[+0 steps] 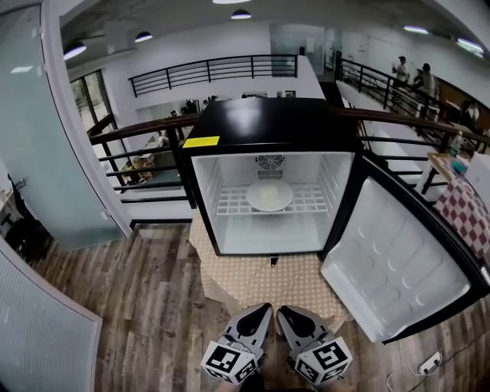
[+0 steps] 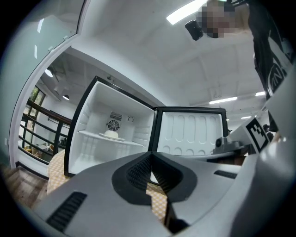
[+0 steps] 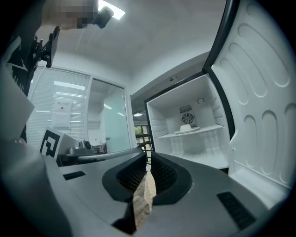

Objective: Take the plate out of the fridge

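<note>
Black mini fridge point(image 1: 268, 122) with white interior, its door point(image 1: 394, 264) swung wide to the right, beige checked cloth point(image 1: 268, 283) beneath, white wire shelf point(image 1: 230, 204) inside carrying a round white plate point(image 1: 269, 196) with a pale central mound, left gripper point(image 1: 262, 308) and right gripper point(image 1: 282, 311) well short of it, both clenched on nothing.

Bright, even indoor light falls from round ceiling lamps point(image 1: 241, 14) and long strip lights point(image 2: 187, 11). The glossy black top of the fridge point(image 1: 260, 122) carries a pale patch of glare, and its white inside is evenly lit with only faint shadow. The head view is sharp, but wide-angle distortion bows the railing point(image 1: 214, 69) and the door point(image 1: 398, 268). Both gripper views darken to black at all 4 corners, and whatever lies nearest the lens looks slightly soft.
</note>
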